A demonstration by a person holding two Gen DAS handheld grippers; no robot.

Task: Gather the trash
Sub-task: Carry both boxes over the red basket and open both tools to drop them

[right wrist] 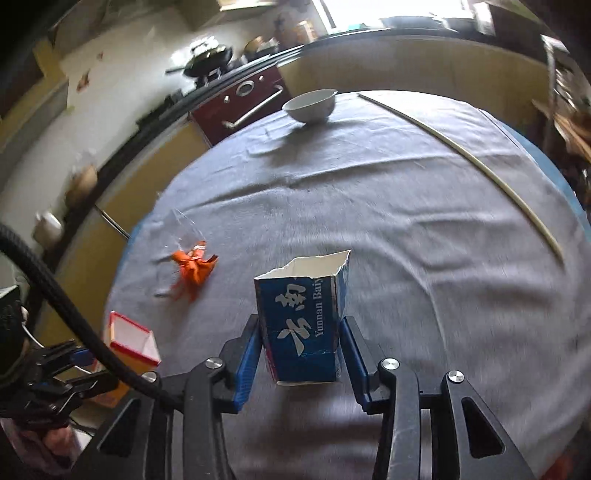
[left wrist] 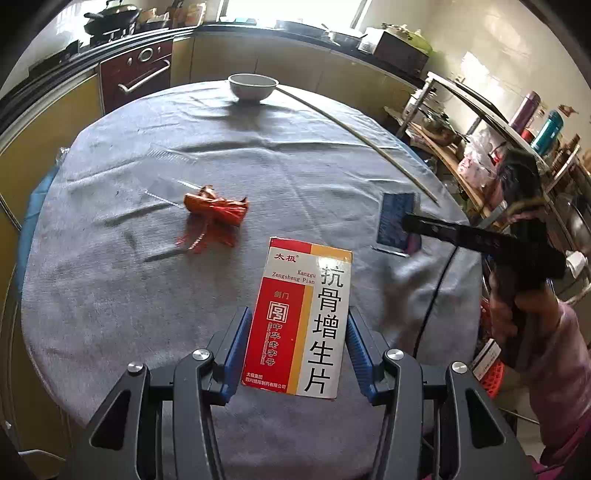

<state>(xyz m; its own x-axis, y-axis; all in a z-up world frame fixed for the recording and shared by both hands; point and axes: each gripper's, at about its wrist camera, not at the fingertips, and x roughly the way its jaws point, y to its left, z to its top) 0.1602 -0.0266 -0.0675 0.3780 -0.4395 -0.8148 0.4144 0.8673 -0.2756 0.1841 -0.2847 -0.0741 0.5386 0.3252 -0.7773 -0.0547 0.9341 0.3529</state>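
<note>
Left gripper (left wrist: 297, 347) clamps medicine box (left wrist: 301, 317); right gripper (right wrist: 301, 354) blue carton (right wrist: 304, 325).

Wrapper (left wrist: 214, 207) left of bowl (left wrist: 253, 87)

A round table (left wrist: 110, 295) draped in a wrinkled grey cloth (left wrist: 258, 166) stood in a cluttered kitchen, daylight pouring through a window (left wrist: 288, 9) above the dark countertop (left wrist: 258, 29). Yellow cabinets (left wrist: 229, 55) ran beneath the counter beside a dark red oven (left wrist: 135, 72), with a black wok (left wrist: 110, 16) on the stove above it. A metal rack (left wrist: 491, 122) crowded with flasks and bags lined the pale tiled wall (left wrist: 480, 44) to the right.
</note>
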